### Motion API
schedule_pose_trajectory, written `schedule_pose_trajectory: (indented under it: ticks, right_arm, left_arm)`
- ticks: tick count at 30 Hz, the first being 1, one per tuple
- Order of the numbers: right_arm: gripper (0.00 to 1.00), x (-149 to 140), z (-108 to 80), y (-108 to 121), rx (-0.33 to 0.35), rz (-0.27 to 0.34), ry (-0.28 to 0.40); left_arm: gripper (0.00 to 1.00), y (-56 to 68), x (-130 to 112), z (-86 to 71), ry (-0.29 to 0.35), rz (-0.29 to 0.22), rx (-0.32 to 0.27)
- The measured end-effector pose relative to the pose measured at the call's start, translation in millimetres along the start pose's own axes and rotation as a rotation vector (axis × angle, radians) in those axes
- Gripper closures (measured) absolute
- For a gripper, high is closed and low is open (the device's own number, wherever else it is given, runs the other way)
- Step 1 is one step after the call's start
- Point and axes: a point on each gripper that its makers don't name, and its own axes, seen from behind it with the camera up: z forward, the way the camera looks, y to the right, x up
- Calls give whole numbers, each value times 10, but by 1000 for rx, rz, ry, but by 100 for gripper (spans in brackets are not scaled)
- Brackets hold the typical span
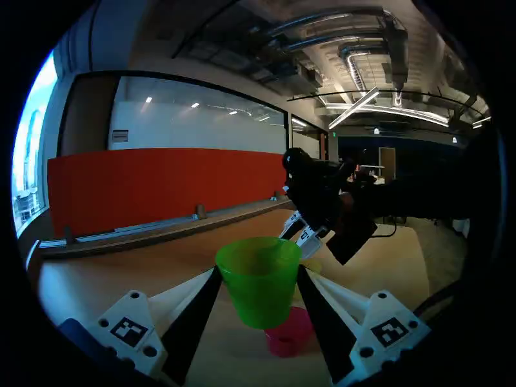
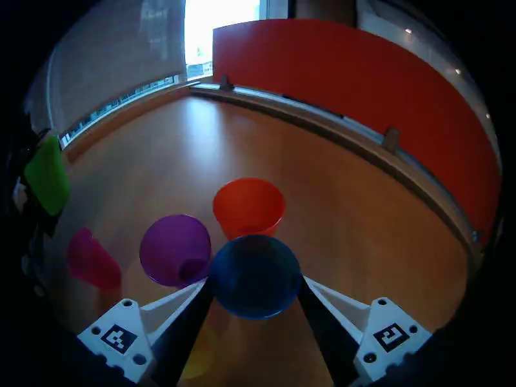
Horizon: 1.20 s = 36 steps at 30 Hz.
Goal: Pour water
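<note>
My left gripper (image 1: 259, 278) is shut on a green cup (image 1: 258, 303), held upright above the wooden table (image 1: 129, 277). Below it stands a pink cup (image 1: 288, 332). My right gripper (image 2: 255, 284) is shut on a blue cup (image 2: 255, 267), seen from above the rim. Just beyond it on the table (image 2: 361, 213) stand an orange cup (image 2: 249, 206) and a purple cup (image 2: 175, 249), both upright and open. The pink cup (image 2: 92, 259) stands further left, with the green cup (image 2: 47, 174) at the left edge. The right gripper (image 1: 315, 216) and a dark sleeve (image 1: 419, 193) hover behind the green cup.
A red partition (image 2: 361, 84) with a low rail runs along the table's far edge. A window (image 2: 219, 32) lies beyond it. Something yellow (image 2: 197, 351) lies under the blue cup. Bare wood stretches past the orange cup.
</note>
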Motion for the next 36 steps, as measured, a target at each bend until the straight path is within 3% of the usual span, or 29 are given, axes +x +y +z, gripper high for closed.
schedule_pose_trajectory:
  ticks: [18, 36]
  right_arm:
    - [9, 216, -91, 42, -30, 31, 195]
    - [9, 746, -654, -105, -84, 28, 469]
  left_arm:
    - [17, -12, 88, -27, 12, -4, 10]
    - [17, 31, 147, -36, 8, 7, 11]
